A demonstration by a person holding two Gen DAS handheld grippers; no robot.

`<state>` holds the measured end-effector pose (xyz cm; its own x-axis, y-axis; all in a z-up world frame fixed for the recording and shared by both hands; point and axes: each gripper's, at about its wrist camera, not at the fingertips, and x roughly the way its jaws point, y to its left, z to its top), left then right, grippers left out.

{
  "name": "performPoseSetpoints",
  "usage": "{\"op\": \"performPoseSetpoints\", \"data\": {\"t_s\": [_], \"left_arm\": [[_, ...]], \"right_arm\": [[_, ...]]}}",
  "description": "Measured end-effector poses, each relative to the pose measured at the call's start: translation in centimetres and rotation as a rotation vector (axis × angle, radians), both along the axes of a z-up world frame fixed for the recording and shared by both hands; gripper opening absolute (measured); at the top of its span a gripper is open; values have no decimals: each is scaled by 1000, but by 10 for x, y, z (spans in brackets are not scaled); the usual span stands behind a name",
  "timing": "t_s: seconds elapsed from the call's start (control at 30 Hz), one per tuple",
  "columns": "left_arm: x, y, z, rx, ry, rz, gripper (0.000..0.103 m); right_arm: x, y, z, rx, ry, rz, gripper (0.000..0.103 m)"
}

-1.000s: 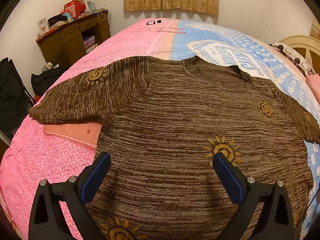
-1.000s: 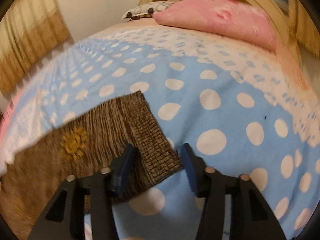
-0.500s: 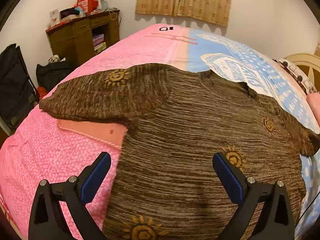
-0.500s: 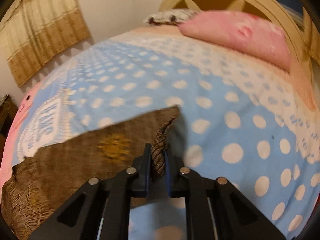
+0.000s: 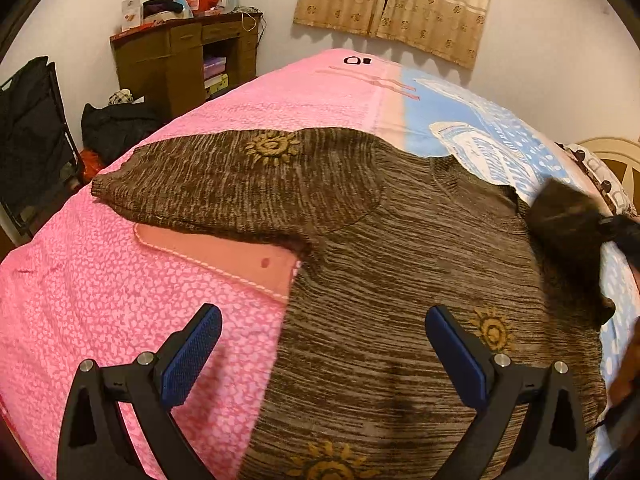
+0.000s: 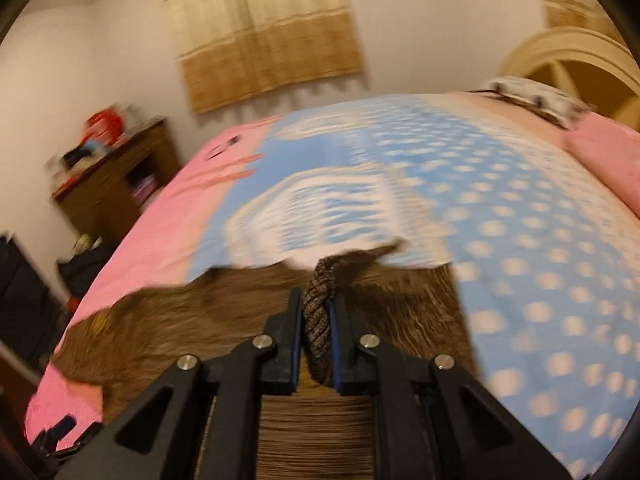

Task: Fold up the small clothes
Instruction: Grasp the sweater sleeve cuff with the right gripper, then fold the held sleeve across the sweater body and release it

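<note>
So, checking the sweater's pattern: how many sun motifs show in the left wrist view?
3 on the sweater: one on the flat sleeve, one right of centre, one at the bottom edge. Others may be hidden.

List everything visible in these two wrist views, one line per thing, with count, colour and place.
brown knitted sweater with yellow sun motifs: one, brown, spread on the bed, one sleeve lifted
patterned bedspread: one, pink and blue, covering the bed
pink pillow: one, pink, by the headboard
cream wooden headboard: one, cream, far right
brown wooden desk: one, brown, cluttered top, against the wall
beige curtain: one, beige, on the far wall
black bag: one, black, on the floor by the desk
left hand-held gripper: one, black with blue pads, open above the sweater's side edge
right hand-held gripper: one, black, shut on the sweater's sleeve
</note>
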<state>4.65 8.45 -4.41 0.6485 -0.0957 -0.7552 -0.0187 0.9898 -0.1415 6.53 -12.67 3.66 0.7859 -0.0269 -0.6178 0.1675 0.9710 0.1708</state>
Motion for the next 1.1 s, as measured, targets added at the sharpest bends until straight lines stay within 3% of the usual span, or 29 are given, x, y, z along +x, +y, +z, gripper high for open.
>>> {"op": "performPoseSetpoints", "data": {"t_s": [0.17,0.23,0.3,0.37,0.47,0.53,0.57,0.6,0.73,0.87,0.97,1.1], "left_arm": [[0,11,-3,25,-7,13,102],[2,13,-5,25,-7,14,102],[4,12,-7,16,-3,13,102],[6,8,-8,6,2,3,102],[5,-4,-10,12,3,-27,102],[5,-14,-12,22,7,-42,102],[5,-19,-12,23,10,-55,102],[4,-25,-11,27,12,-69,102],[1,-41,-6,52,-5,-117,102],[8,-62,3,87,-41,-156,102],[18,-86,9,83,-64,-189,102],[42,-127,6,79,-66,-196,102]], "right_arm": [[27,47,-74,37,120,112,20],[29,51,-95,51,193,147,32],[19,48,-92,105,159,170,53],[6,35,-78,143,97,165,59],[-13,18,-57,112,16,142,58],[-12,11,-55,58,36,108,44],[-12,9,-58,52,64,101,26],[-10,4,-64,57,90,99,19],[-2,9,-100,87,235,123,19],[-5,-4,-79,147,146,189,20],[7,-44,-55,88,74,69,20],[45,-99,-64,116,121,-68,22]]}}
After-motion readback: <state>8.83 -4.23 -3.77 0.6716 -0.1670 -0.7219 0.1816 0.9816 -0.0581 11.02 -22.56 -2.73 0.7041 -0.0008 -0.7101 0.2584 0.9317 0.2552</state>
